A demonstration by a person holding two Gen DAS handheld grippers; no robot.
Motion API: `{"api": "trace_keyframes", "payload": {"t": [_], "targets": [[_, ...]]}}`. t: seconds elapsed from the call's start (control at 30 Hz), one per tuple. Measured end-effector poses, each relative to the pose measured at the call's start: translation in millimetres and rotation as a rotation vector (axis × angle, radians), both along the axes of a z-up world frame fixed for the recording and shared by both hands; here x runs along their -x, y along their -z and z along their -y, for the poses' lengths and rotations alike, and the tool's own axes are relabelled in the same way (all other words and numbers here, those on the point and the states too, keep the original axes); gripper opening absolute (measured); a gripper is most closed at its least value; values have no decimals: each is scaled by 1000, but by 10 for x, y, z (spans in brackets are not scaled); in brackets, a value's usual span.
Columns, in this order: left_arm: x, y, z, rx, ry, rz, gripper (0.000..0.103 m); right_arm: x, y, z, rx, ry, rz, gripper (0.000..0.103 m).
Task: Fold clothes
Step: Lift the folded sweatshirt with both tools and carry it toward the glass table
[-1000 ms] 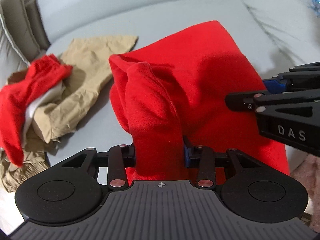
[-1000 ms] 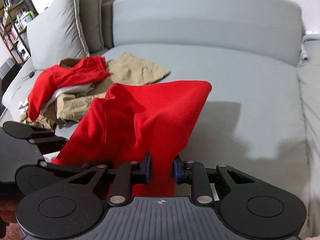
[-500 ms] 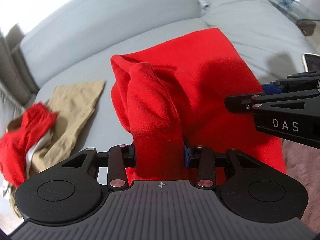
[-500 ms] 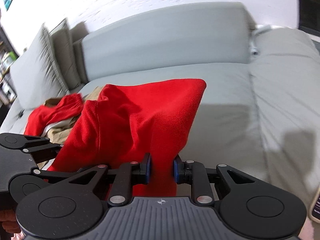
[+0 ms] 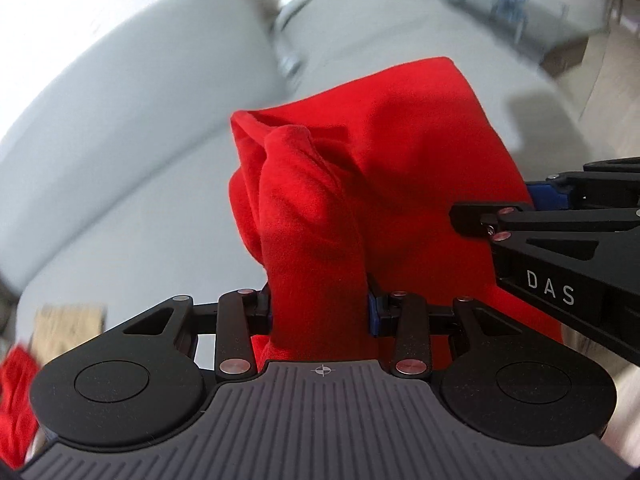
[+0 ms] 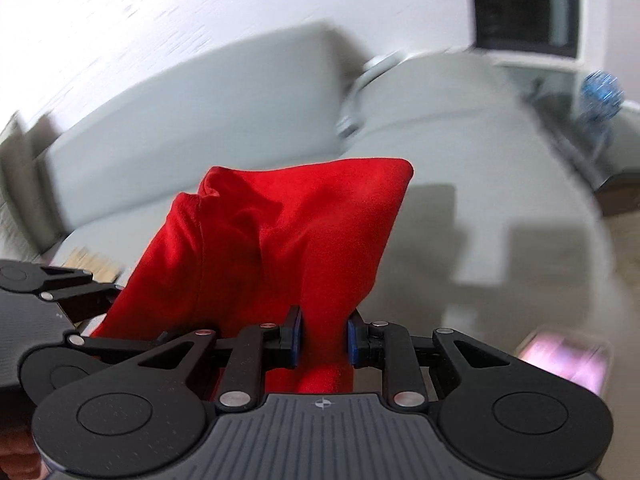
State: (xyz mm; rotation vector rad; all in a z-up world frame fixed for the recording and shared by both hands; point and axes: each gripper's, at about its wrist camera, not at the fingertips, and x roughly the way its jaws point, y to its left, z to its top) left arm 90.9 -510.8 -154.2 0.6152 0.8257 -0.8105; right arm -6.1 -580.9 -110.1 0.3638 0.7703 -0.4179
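Red garment (image 5: 400,168) hangs bunched ahead of your left gripper (image 5: 319,310) and right gripper (image 6: 323,338), both clamped on it above the gray sofa (image 5: 120,128).

Red garment (image 5: 400,184) — bunched, hanging

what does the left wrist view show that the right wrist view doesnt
Only the left wrist view shows the right gripper from the side and a blurred red garment at its lower left edge. Only the right wrist view shows a dark screen on the wall and a pinkish phone-like object. Both show the red cloth, clamped in each gripper's jaws, above the grey sofa.
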Motion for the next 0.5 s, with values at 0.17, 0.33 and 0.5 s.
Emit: {"api": "trace_keyframes", "payload": {"t": [0.17,0.33,0.5], "targets": [[-67,-70,1029,128,36,-19,41,-102,-119,886,100,72,-11,22],[-181,26,1636,170,28,-62,42,-204,-50,1527,142,107,-36,22],[-387,321,1792,110,-40,-121,64,-287,292,1903,57,146,-151,39]]}}
